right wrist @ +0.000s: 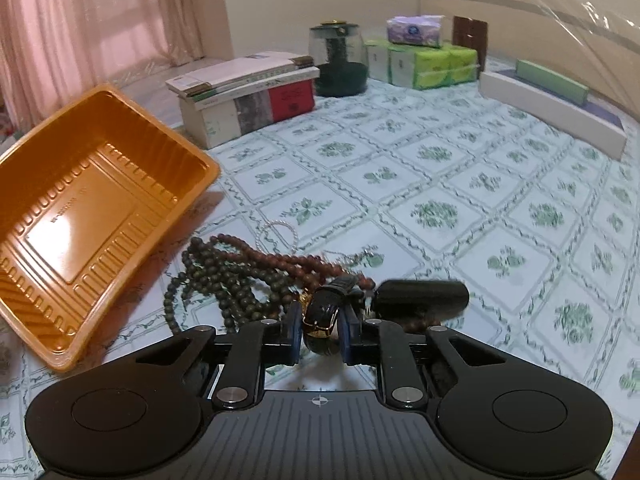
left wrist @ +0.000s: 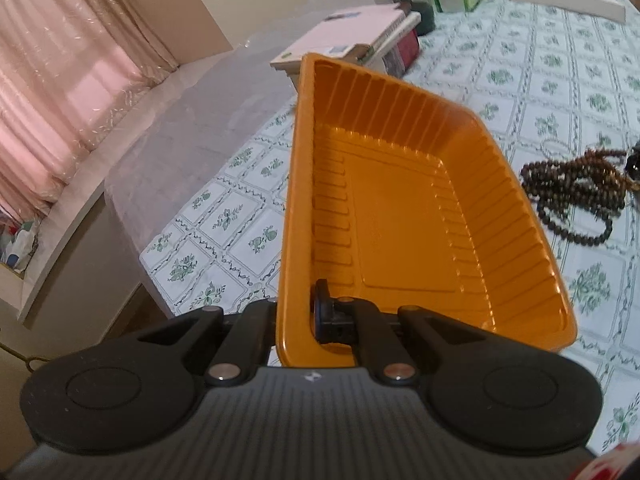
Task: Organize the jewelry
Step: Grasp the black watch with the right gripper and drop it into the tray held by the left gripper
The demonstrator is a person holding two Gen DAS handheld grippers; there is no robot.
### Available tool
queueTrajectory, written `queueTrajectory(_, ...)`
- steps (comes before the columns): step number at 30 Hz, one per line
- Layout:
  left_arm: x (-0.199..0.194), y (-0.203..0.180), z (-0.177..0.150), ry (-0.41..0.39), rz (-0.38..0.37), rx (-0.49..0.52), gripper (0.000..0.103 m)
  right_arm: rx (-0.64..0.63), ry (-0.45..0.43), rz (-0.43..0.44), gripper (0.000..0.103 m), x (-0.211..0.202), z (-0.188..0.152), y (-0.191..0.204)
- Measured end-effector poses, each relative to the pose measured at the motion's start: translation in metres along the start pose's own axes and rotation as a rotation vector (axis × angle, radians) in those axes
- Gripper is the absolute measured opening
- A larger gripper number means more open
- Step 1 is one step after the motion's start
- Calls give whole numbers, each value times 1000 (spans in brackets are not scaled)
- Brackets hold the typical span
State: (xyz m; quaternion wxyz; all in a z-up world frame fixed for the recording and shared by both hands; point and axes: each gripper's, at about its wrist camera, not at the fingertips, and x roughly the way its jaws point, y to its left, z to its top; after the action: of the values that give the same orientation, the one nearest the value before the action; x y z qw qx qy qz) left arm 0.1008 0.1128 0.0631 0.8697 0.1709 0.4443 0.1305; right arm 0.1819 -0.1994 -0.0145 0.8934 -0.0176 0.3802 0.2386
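Note:
An empty orange plastic tray (left wrist: pixel 400 216) is tilted up off the table. My left gripper (left wrist: pixel 296 312) is shut on the tray's near rim. The tray also shows at the left in the right wrist view (right wrist: pixel 92 216). My right gripper (right wrist: pixel 320 330) is shut on a black leather watch strap with a gold buckle (right wrist: pixel 322 312). Just beyond it lies a pile of dark bead necklaces (right wrist: pixel 224 280), reddish-brown beads (right wrist: pixel 296 260), a clear bead bracelet (right wrist: pixel 280 232) and a thin silver chain (right wrist: pixel 360 254). The dark beads also show in the left wrist view (left wrist: pixel 576 196).
A green-patterned tablecloth (right wrist: pixel 440 184) covers the table. At the back stand a stack of boxes and books (right wrist: pixel 248 92), a dark glass jar (right wrist: pixel 338 60), green tissue packs (right wrist: pixel 428 60) and a long white box (right wrist: pixel 556 108). The table's left edge (left wrist: pixel 132 240) drops beside pink curtains (left wrist: pixel 52 92).

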Motion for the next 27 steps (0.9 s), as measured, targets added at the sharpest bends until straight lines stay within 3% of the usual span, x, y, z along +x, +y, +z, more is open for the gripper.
queueTrajectory(10, 11, 11, -3, -1, -36, 13, 4, -90, -2, -15, 15, -22, 19, 20)
queueTrajectory(15, 12, 14, -5, -13, -51, 17, 4, -122, -38, 22, 15, -40, 36, 44)
queueTrajectory(20, 13, 14, -5, -22, -56, 21, 3, -127, -39, 140, 15, -42, 52, 75)
queueTrajectory(27, 14, 15, -3, -7, -56, 16, 4, -122, -1, 340, 15, -10, 70, 114)
